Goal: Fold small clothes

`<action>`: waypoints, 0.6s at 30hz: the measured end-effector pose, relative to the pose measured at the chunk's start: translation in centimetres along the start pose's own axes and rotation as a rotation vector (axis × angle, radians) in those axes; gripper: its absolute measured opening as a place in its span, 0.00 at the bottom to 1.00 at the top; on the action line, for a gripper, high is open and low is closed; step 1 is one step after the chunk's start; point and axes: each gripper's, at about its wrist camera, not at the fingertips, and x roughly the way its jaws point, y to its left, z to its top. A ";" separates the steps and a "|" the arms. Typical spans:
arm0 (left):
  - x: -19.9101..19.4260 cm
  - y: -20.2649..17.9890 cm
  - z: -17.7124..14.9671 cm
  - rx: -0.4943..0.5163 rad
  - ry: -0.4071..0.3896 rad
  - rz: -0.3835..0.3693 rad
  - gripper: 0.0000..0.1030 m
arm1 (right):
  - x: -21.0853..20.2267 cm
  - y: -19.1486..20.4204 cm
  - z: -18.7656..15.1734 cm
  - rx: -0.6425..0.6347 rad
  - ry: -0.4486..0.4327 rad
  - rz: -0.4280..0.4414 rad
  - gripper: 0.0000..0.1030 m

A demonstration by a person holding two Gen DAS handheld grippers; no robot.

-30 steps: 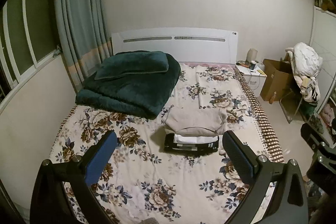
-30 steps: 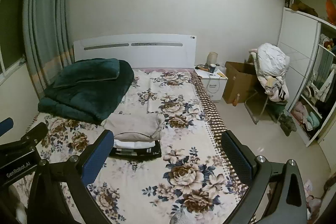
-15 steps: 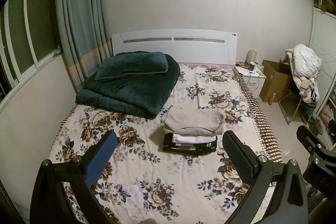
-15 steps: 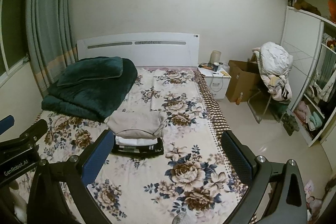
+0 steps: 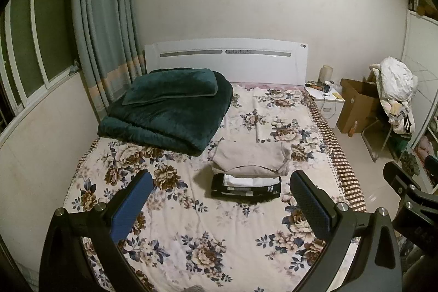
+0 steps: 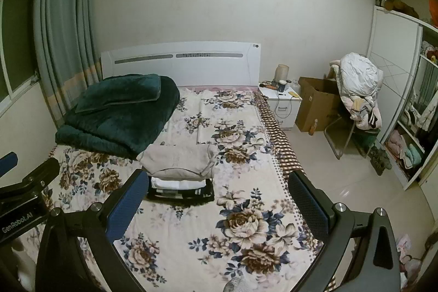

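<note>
A stack of folded clothes (image 5: 247,168) lies in the middle of the floral bed (image 5: 191,237): a beige garment on top, white ones under it, a black one at the bottom. It also shows in the right wrist view (image 6: 179,171). My left gripper (image 5: 220,196) is open and empty, held above the foot of the bed, well short of the stack. My right gripper (image 6: 216,199) is open and empty, to the right of the stack. The right gripper's body shows at the right edge of the left wrist view (image 5: 410,199).
A folded dark green blanket (image 5: 169,108) lies at the bed's head on the left. A white headboard (image 5: 224,59), a nightstand (image 6: 282,100), a cardboard box (image 6: 317,106), a chair heaped with clothes (image 6: 356,89) and an open wardrobe (image 6: 410,114) stand at the right. Curtains (image 5: 104,32) hang at the left.
Both grippers have drawn back and risen slightly from the bed, so the stack appears a little farther away. The clothes have not moved.
</note>
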 end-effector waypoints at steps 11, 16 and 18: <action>0.1 0.0 0.0 0.002 0.001 0.001 1.00 | -0.1 0.1 -0.2 0.004 0.002 0.004 1.00; -0.4 0.1 -0.1 0.001 0.002 0.003 1.00 | 0.0 0.8 -0.3 0.004 0.001 0.004 1.00; -0.5 0.1 -0.1 0.002 0.000 0.005 1.00 | -0.2 0.7 -0.4 0.003 0.004 0.005 1.00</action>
